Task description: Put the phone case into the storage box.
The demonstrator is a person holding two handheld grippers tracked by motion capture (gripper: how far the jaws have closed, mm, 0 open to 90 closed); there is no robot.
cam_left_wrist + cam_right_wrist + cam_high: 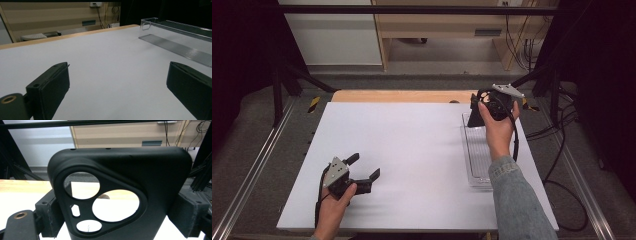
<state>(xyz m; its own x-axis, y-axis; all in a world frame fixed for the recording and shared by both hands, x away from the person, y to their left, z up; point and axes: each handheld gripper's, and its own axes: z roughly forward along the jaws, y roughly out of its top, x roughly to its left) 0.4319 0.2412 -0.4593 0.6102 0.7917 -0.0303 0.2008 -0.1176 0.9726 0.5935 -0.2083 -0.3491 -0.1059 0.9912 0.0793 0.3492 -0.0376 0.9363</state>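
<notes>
A black phone case with a round-cornered camera cut-out stands upright between the pads of my right gripper, which is shut on its two sides. From the high view the right gripper holds the phone case just over the far end of a clear plastic tray at the table's right. My left gripper rests low on the white tabletop at the near left. Its jaws are open wide, with bare table between them in the left gripper view.
The clear tray lies lengthwise along the right edge of the white board. A wooden strip borders the far edge. Black frame posts and cables stand around the table.
</notes>
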